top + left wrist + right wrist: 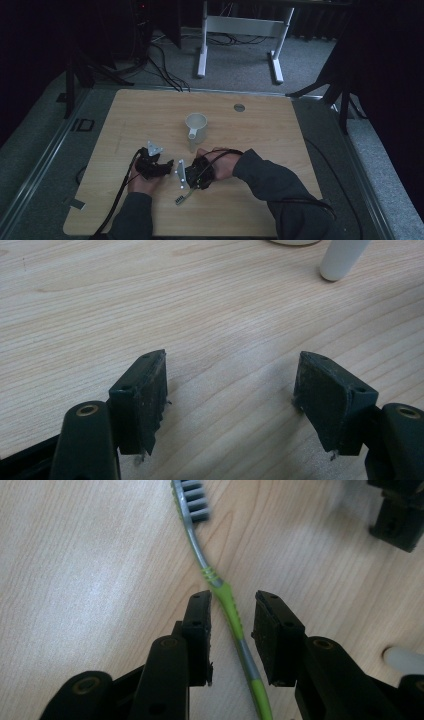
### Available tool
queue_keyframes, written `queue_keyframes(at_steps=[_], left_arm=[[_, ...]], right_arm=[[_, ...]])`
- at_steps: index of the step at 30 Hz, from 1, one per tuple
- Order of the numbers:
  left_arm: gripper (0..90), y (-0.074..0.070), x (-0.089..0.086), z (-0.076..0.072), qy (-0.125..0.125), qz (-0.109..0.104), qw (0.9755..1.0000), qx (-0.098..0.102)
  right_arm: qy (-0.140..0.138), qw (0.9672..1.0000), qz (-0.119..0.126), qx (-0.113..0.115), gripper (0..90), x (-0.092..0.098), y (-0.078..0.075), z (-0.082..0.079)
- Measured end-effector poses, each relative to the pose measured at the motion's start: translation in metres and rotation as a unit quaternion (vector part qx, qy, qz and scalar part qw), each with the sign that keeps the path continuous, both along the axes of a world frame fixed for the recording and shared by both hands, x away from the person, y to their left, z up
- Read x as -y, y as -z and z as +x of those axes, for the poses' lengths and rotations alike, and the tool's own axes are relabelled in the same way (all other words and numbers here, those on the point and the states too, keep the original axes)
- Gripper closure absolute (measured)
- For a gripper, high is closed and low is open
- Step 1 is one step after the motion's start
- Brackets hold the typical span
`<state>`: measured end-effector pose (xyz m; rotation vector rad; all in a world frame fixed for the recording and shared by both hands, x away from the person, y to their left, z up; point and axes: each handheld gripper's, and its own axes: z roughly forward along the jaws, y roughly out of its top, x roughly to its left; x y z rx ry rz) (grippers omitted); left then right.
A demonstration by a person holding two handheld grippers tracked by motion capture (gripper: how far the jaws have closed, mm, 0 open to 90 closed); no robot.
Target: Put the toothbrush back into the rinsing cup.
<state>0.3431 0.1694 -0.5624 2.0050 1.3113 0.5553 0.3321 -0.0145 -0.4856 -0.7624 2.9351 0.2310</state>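
Left tool [230,390] sits spread and empty on the desk [210,305]. Right tool [230,630] straddles the green toothbrush [232,612] lying flat there, pads not yet touching the handle. Risk: that thin handle could skid or roll if one pad lands first.

Green-grey toothbrush [226,600] flat (on tabletop)

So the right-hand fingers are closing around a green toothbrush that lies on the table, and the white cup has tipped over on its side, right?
Not quite. The cup stands upright with its opening facing up, as the high view shows. The rest holds: the right gripper has its fingers on either side of the green toothbrush, which lies flat on the table, with gaps showing, so not yet gripped.
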Motion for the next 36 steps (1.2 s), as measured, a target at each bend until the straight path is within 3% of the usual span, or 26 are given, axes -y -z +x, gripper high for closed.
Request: queue_keyframes(at_steps=[23, 36], left_arm=[[30.5, 0.000, 0.000, -0.001, 0.001, 0.000, 1.0000, 0.000], [30.5, 0.000, 0.000, -0.002, 0.004, 0.000, 1.0000, 0.000]], right_arm=[[-0.010, 0.9995, -0.028, 0.006, 66.9, -0.002, 0.011, 0.002], [-0.039, 0.9977, -0.056, 0.000, 64.6, -0.009, 0.011, 0.001]])
